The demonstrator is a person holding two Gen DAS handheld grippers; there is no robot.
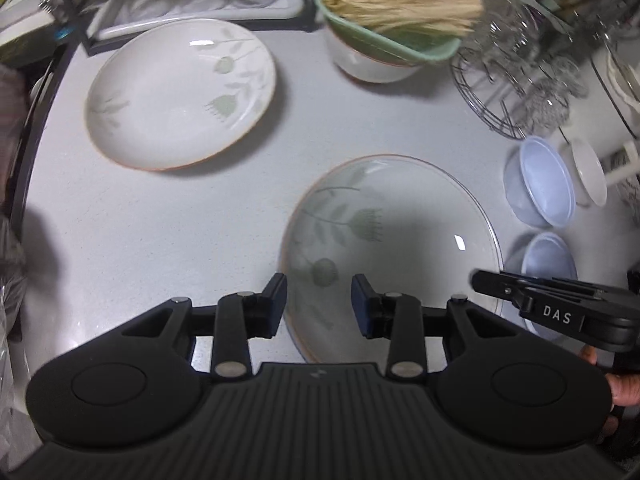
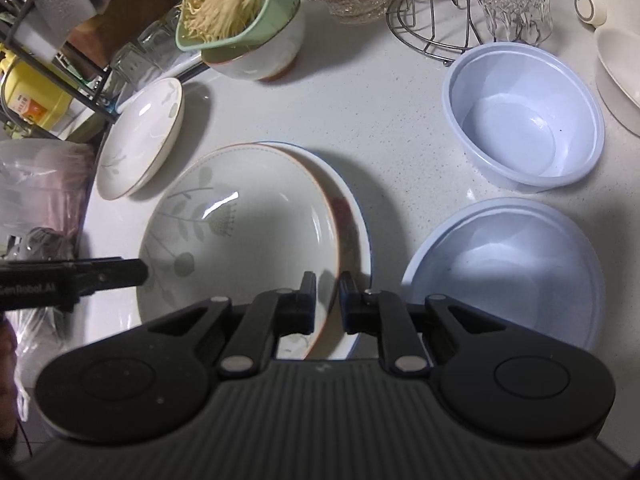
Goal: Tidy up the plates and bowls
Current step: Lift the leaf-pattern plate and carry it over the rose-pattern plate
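A floral plate (image 2: pixel 240 232) lies tilted on a blue-rimmed plate (image 2: pixel 356 216) on the white counter. My right gripper (image 2: pixel 327 304) is shut on the floral plate's near rim. The same plate shows in the left wrist view (image 1: pixel 400 240), with my left gripper (image 1: pixel 319 304) open and empty over its left edge. The right gripper (image 1: pixel 480 280) enters that view at the right. A second floral plate (image 1: pixel 180 92) lies at the back left, also in the right wrist view (image 2: pixel 140 140). Two pale blue bowls (image 2: pixel 524 116) (image 2: pixel 508 268) sit to the right.
A green colander of noodles (image 1: pixel 392 4) rests on a white bowl (image 1: pixel 368 64) at the back. A wire rack with glasses (image 2: pixel 460 8) stands at the back right. A black shelf frame (image 1: pixel 92 12) and plastic bags (image 2: pixel 36 184) are at the left.
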